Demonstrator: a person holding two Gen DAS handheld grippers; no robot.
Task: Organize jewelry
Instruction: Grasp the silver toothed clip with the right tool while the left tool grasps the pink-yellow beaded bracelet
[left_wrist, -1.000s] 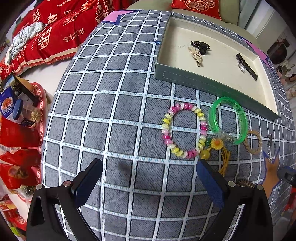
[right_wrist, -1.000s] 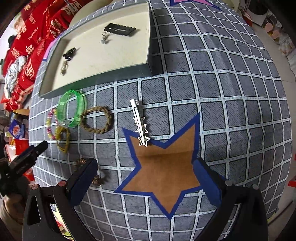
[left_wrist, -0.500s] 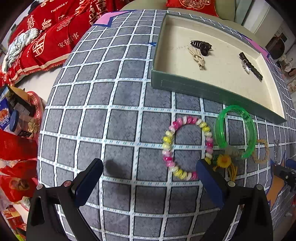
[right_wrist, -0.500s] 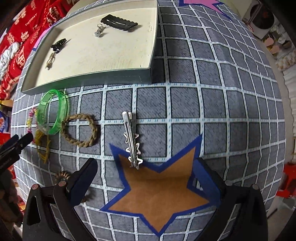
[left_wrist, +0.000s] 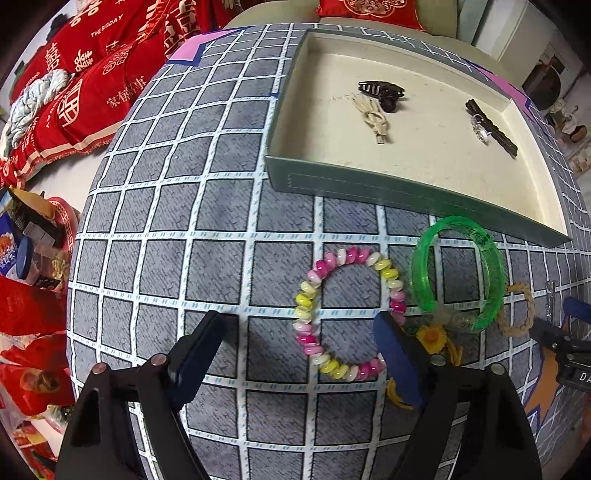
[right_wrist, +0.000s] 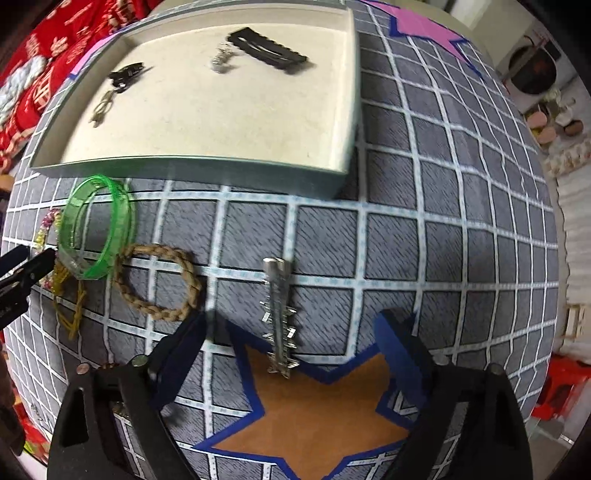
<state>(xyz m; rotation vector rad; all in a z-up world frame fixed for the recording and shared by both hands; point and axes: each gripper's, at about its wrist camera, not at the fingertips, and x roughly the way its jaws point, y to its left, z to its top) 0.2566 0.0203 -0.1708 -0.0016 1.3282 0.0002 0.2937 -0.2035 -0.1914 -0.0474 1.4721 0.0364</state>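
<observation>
The left gripper (left_wrist: 301, 345) is closing around the beaded bracelet (left_wrist: 349, 312), pads not touching. The right gripper (right_wrist: 291, 341) is closing around the silver hair clip (right_wrist: 279, 317), not gripping.

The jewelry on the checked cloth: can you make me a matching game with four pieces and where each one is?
Things:
1. beaded bracelet
2. silver hair clip
3. black claw clip
4. green bangle

Places:
A. inside the tray
B. between the left gripper fingers, which are closing
C. leaning against the braided rope bracelet
D. tip on the orange star, between the right gripper fingers, which are closing

Pairs: 1-B, 2-D, 3-A, 4-C
</observation>
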